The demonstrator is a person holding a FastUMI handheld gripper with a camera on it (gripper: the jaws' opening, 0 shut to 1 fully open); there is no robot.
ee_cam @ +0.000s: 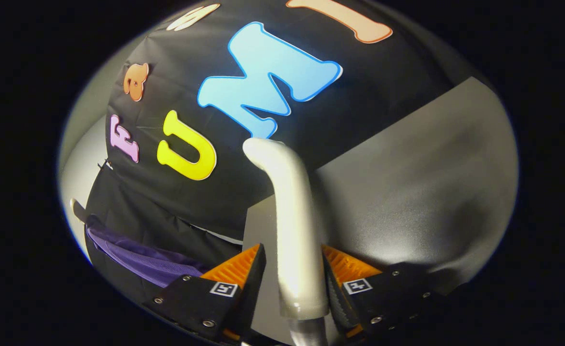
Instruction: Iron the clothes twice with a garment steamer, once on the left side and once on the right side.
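The gripper [293, 283] is clamped on the garment steamer [289, 216]: both orange ribbed fingers [236, 266] press against the sides of its pale, silvery handle, which stands between them. The steamer's long axis runs straight ahead along the fingers and away from them, then bends at the far end, so its rounded head tips toward the left, facing the booth's black cloth wall [383, 96]. The purple garment [143, 259] hangs low and well to the left of the fingers, against the lower part of that wall, its folds running slantwise down toward the left finger. Behind the steamer on the right stands a grey panel [421, 192]. By my judgement the head is clear of the cloth, so the coming stroke calls for swinging the steamer leftward and down until its head meets the garment.
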